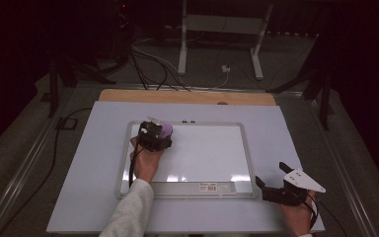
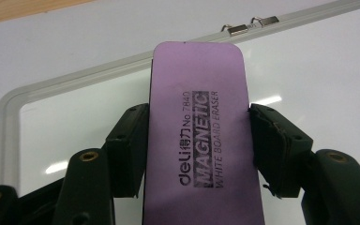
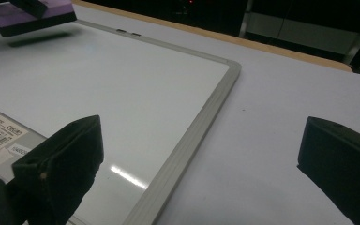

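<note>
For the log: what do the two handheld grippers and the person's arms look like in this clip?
Both grippers are black with two thick, blocky jaws. The left gripper has brass-coloured screws at its jaw pivots and a black cable trailing along the forearm. The right gripper carries a pale grey three-cornered plate on top, with a dark cable behind the hand. The left arm wears a light grey sleeve; no sleeve is visible at the right hand.

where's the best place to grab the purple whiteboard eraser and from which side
Across its two long edges near the middle, coming from above along its length, as the left gripper does now. The magnetic eraser is a narrow flat block, so its width fits between the jaws over the whiteboard.
</note>
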